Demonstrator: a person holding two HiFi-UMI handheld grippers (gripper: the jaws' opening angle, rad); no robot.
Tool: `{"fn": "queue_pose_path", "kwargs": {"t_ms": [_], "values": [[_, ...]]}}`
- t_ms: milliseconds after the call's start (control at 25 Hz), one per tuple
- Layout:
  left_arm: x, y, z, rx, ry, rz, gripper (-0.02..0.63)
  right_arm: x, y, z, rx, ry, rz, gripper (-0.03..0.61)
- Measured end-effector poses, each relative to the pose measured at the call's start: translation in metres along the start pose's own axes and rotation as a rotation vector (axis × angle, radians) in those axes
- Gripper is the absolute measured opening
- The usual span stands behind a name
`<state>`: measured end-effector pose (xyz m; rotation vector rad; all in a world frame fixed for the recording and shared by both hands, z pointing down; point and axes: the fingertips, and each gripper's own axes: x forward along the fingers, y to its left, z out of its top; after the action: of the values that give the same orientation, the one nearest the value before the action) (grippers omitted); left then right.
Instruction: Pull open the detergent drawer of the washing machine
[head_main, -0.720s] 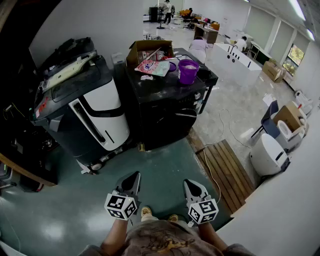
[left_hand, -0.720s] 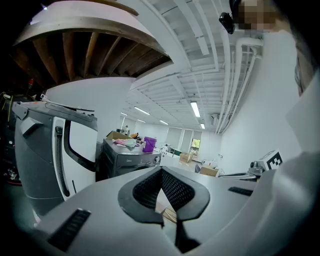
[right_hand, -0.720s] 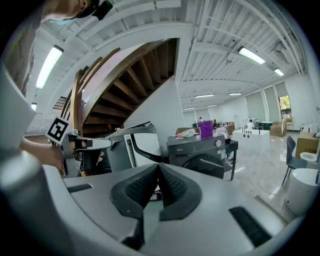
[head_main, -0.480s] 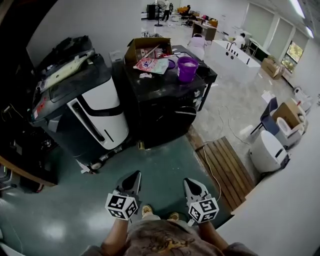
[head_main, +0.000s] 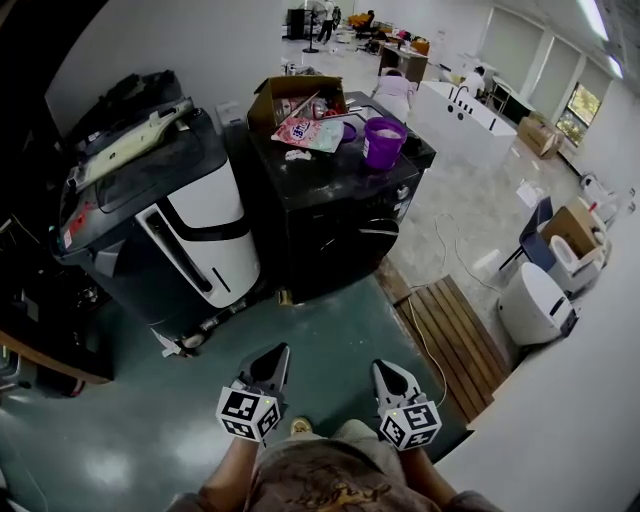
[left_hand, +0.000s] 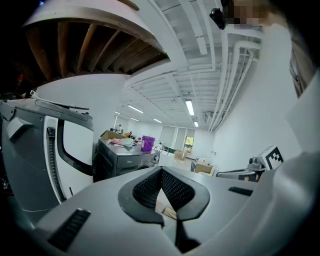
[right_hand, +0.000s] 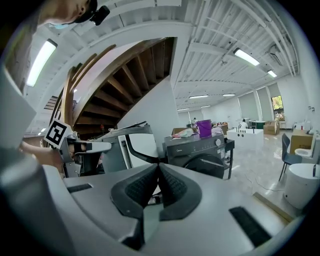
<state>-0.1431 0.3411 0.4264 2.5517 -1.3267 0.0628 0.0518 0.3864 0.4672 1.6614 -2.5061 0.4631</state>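
The washing machine (head_main: 332, 236) is not yet reached, its drawer unpulled: left gripper (head_main: 274, 354) and right gripper (head_main: 384, 369) are held closed, empty, well short of it

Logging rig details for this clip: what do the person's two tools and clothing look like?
The left tool and right tool have light grey bodies, dark tapering jaws with ribbed black pads, and a cube of black-and-white square markers. The person wears a brown patterned top.

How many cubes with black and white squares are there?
2. One cube rides on the left gripper, the other cube on the right gripper, both low in the head view. More could hide in clutter.
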Motion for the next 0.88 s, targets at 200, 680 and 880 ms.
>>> {"fn": "queue_pose_path", "kwargs": {"t_ms": [200, 680, 880], "values": [[0.006, 0.017, 0.008, -0.006, -0.014, -0.012, 0.021, 0.014, 0.007, 0.0, 0.003, 0.01, -0.01, 0.002], [0.049, 0.05, 0.012, -0.017, -0.021, -0.038, 0.021, 0.06, -0.005, 0.004, 0.006, 0.014, -0.036, 0.002], [0.077, 0.069, 0.016, -0.008, -0.026, -0.036, 0.021, 0.098, -0.016, 0.009, -0.001, 0.015, -0.011, 0.002]]}}
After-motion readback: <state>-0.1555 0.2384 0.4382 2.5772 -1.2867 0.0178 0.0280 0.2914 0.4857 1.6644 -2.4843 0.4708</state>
